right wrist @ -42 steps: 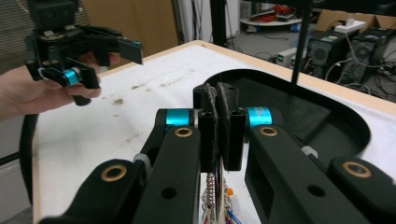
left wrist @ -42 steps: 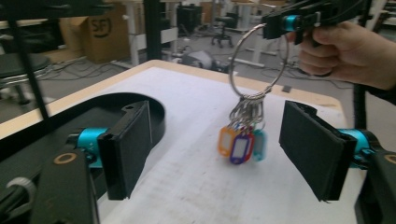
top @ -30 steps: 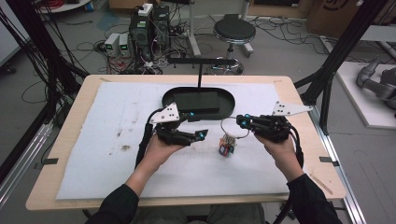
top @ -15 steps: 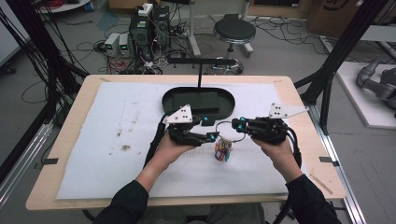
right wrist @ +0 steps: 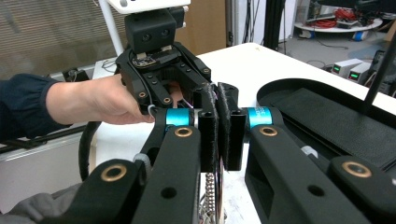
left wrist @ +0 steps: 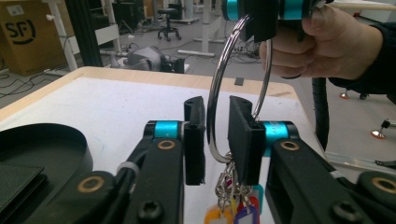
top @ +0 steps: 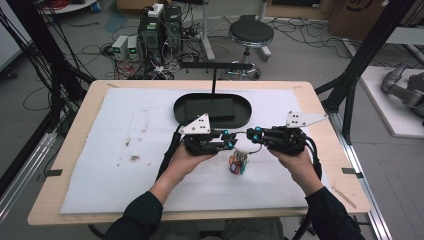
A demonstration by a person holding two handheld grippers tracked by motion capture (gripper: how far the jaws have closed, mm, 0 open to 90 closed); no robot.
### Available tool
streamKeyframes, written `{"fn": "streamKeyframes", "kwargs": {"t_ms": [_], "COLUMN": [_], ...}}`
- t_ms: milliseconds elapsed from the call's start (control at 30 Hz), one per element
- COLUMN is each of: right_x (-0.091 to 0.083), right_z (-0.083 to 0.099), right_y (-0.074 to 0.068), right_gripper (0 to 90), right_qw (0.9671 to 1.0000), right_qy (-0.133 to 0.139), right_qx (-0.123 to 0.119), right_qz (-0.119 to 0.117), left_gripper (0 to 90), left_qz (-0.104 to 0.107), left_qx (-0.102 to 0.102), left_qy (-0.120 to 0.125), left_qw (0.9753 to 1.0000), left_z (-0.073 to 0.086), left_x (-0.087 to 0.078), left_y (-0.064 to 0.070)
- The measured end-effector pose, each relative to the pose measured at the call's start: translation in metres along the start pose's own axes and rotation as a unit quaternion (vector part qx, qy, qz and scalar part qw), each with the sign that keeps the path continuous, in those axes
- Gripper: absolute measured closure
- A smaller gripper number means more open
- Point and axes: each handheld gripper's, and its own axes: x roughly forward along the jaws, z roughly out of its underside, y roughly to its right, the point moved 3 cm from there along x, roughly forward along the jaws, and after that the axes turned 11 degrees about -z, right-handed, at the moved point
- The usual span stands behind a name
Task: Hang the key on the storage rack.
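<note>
right tongs (top: 256,134) pinching key ring (left wrist: 238,88) at top, frame centre | left tongs (left wrist: 217,135) spread, straddling ring's lower arc, likely to take second grip | tags (top: 237,163) hang on chains just above desk (top: 100,200), so ring held upright

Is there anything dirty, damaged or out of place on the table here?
Yes: brown stains mark the left part of the white mat. Otherwise nothing stands out; the key ring hangs between both tools, tags dangling.
</note>
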Motion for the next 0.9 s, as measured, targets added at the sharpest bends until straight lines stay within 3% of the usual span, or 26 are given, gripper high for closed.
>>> {"fn": "streamKeyframes", "kwargs": {"t_ms": [133, 367, 533, 900], "right_x": [-0.001, -0.001, -0.002, -0.023], "right_z": [0.000, 0.000, 0.001, 0.001], "right_y": [0.000, 0.001, 0.002, 0.012], "right_gripper": [87.9, 87.6, 85.4, 55.1], "right_qw": [1.0000, 1.0000, 1.0000, 0.9980], "right_qy": [0.001, 0.005, 0.005, 0.027], "right_qx": [0.002, 0.001, -0.003, 0.005], "right_qz": [-0.005, -0.007, -0.001, 0.057], "left_gripper": [84.5, 86.1, 86.3, 86.6], "left_qz": [-0.001, -0.002, -0.005, -0.027], "left_qx": [-0.003, -0.014, -0.006, 0.005], "left_qy": [0.002, 0.016, 0.028, 0.045], "left_qw": [1.0000, 0.9998, 0.9996, 0.9986], "left_z": [-0.001, -0.002, -0.005, -0.015], "left_x": [-0.002, -0.004, -0.007, -0.020], "left_y": [-0.001, -0.003, -0.003, -0.010]}}
